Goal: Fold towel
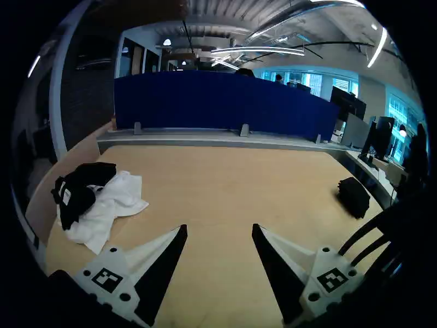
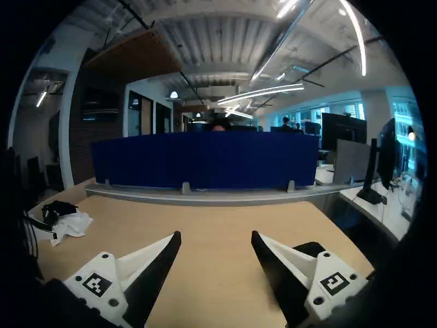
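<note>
Left gripper (image 1: 219, 227), right gripper (image 2: 216, 234), fingers wide and empty, white towel (image 1: 117, 206) touching black cloth (image 1: 82, 188) at table (image 1: 235, 175) left edge

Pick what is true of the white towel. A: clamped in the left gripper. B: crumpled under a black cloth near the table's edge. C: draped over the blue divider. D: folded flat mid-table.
B: the white towel lies crumpled, a black cloth partly on it, near the edge of the table, apart from the open left gripper.
</note>
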Available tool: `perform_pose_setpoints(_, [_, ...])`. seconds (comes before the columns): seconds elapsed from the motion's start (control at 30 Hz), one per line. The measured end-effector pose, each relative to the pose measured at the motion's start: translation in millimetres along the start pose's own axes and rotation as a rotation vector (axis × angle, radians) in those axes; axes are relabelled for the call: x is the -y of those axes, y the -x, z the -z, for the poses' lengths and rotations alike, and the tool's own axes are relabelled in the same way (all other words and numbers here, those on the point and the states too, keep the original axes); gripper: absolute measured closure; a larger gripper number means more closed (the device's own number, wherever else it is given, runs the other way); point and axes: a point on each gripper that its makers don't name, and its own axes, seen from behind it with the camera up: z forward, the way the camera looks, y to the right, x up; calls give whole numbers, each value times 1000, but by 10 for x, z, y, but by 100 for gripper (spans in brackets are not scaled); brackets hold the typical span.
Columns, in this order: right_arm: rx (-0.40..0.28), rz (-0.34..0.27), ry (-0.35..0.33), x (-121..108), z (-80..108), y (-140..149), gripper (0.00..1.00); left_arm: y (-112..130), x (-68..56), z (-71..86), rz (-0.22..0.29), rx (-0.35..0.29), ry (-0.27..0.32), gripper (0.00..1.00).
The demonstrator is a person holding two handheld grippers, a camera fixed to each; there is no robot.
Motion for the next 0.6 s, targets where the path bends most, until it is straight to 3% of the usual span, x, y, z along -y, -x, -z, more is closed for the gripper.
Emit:
perform_pose_setpoints(0.3, [47,-13,-18,175,11,84,0,-261,128,-29,-58,-130,-36,13])
perform_pose_setpoints(0.6, [54,-31,-6,205,-26,89,0,-274,254,-189,-103,-223,-91,13])
